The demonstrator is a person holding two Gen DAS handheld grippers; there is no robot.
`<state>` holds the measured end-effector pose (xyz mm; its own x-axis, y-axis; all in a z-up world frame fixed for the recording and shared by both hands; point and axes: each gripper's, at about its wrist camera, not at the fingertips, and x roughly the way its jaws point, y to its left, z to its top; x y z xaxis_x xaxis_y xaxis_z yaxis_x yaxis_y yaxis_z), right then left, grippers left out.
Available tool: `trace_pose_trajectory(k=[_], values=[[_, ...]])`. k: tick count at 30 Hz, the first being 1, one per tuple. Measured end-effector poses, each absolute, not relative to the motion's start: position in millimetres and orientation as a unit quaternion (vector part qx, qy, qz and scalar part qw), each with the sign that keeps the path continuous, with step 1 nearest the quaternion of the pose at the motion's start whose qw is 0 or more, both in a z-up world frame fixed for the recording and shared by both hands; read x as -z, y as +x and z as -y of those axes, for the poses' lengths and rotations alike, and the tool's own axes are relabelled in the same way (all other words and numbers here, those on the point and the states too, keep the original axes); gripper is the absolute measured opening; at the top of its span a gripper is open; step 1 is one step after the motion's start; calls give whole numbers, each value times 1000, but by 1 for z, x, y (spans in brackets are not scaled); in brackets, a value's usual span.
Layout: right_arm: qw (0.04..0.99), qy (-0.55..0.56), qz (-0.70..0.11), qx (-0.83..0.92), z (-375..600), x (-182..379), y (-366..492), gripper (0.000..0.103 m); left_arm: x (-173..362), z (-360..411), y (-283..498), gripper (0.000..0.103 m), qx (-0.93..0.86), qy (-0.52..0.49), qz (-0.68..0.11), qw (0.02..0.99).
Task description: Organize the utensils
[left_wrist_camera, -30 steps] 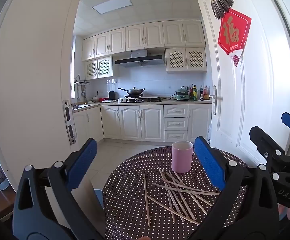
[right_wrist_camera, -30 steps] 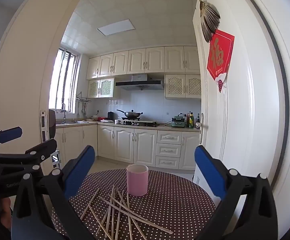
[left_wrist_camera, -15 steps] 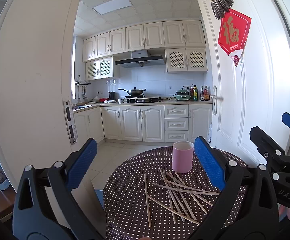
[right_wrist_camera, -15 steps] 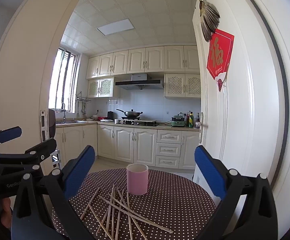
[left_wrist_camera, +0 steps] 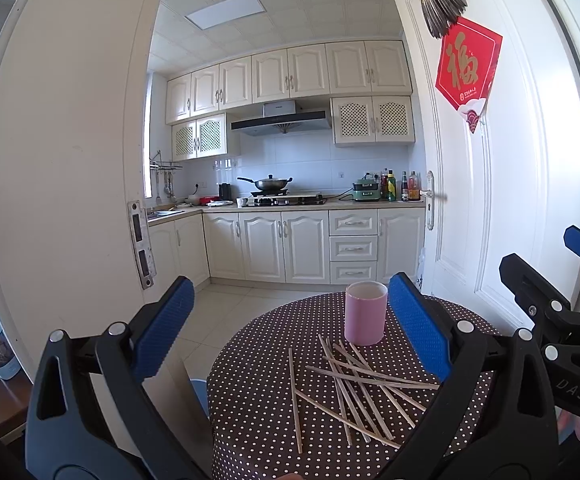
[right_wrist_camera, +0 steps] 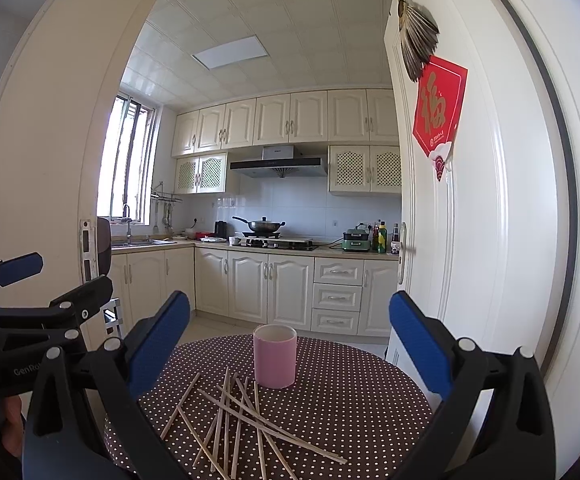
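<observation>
Hardly anything is changing from a second ago: both grippers are staying raised in front of the table, and the sticks are lying exactly as they were. So the sorting is not yet under way, to my eye; no stick is lifted or even touched.

The left gripper [left_wrist_camera: 290, 320] is hanging with its blue pads wide apart and nothing between them. The right gripper [right_wrist_camera: 290, 344] is doing the same, spread open and empty. Neither is reaching down so far.

The pink cup [right_wrist_camera: 275, 356] is standing upright on the round table [right_wrist_camera: 354, 392], toward its far side. The chopsticks [right_wrist_camera: 241, 420] are lying loose in a crossed heap just in front of the cup, on the near side, a few tips coming close to its base; whether any is touching it I cannot tell. None is in the cup. One stick is lying a little apart, to the left of the heap.

The table is wearing a dark brown cloth with white dots. Beyond the cup a doorway is opening onto a kitchen with cream cabinets [left_wrist_camera: 285, 246], a wok [left_wrist_camera: 267, 183] on the stove and a range hood above. Right of the cup an open white door [left_wrist_camera: 470, 208] is carrying a red paper ornament [left_wrist_camera: 468, 68].
</observation>
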<state>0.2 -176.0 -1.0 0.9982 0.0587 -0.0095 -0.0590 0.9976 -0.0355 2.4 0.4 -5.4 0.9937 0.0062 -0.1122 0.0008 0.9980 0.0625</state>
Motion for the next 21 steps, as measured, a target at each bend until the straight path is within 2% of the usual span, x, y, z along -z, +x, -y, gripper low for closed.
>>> trace_pose_trajectory(k=[21], values=[[999,-14,-9,-29,176,1,0,96,5,0,2,96,-2,32,-57,998]])
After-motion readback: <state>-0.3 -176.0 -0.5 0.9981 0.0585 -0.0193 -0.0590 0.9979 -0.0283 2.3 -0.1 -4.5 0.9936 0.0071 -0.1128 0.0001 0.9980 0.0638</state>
